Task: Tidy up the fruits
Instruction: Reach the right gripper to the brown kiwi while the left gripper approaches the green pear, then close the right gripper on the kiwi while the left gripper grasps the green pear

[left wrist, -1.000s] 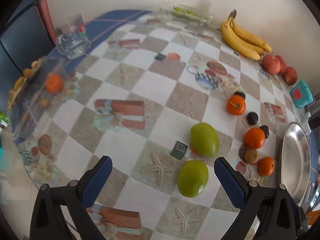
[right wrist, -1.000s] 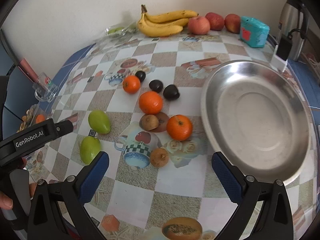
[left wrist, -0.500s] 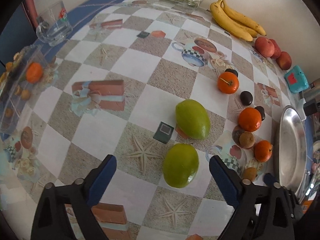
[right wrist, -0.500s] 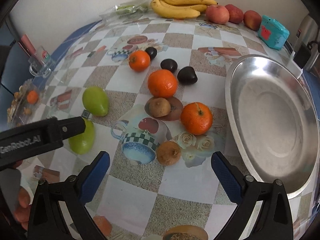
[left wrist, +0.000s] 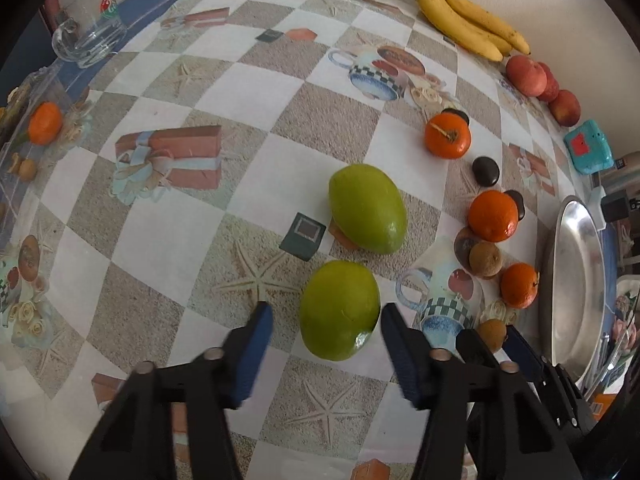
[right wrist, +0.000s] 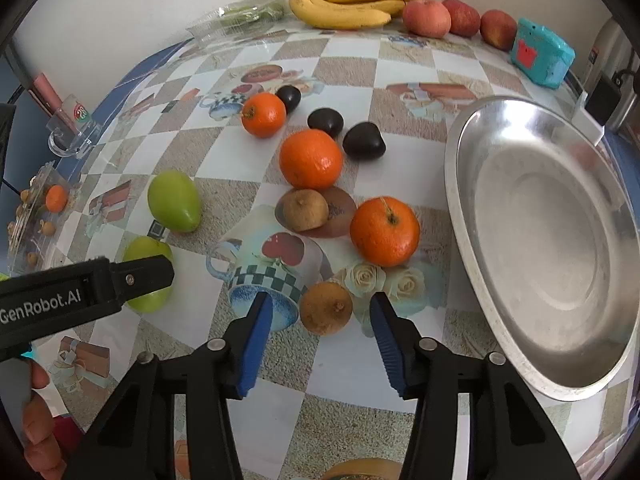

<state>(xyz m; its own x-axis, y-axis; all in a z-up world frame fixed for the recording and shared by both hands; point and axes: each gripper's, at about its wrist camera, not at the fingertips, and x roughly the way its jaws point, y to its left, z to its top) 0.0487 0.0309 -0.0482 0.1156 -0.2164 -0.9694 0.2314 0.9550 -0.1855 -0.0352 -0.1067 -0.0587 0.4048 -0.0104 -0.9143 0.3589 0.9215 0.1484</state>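
With both grippers straddling their targets, I read this as the pre-grasp step of the sort, nothing lifted yet. Left gripper [left wrist: 326, 322] has its fingers released, spread either side of the near green mango [left wrist: 340, 310], which sits on the table [left wrist: 168, 224] just in front of a second green mango [left wrist: 366, 208]; pads look close to the skin but I can't confirm contact. Right gripper [right wrist: 322, 312] is likewise released, fingers flanking a small brown fruit [right wrist: 326, 307] beside the printed cup on the tablecloth. The steel plate [right wrist: 464, 200] to the right is bare, so my guess is it's the drop point. Oranges [right wrist: 385, 231], three dark fruits [right wrist: 364, 141] and another brown fruit [right wrist: 303, 209] are scattered between; bananas [right wrist: 344, 6] and apples [right wrist: 426, 18] line the wall. Next move as I see it: squeeze both down evenly, centred on the fruit. The mango is smooth and rounded, so it could squirt out if gripped off-centre; the brown one is small, so get low before squeezing, then lift straight.
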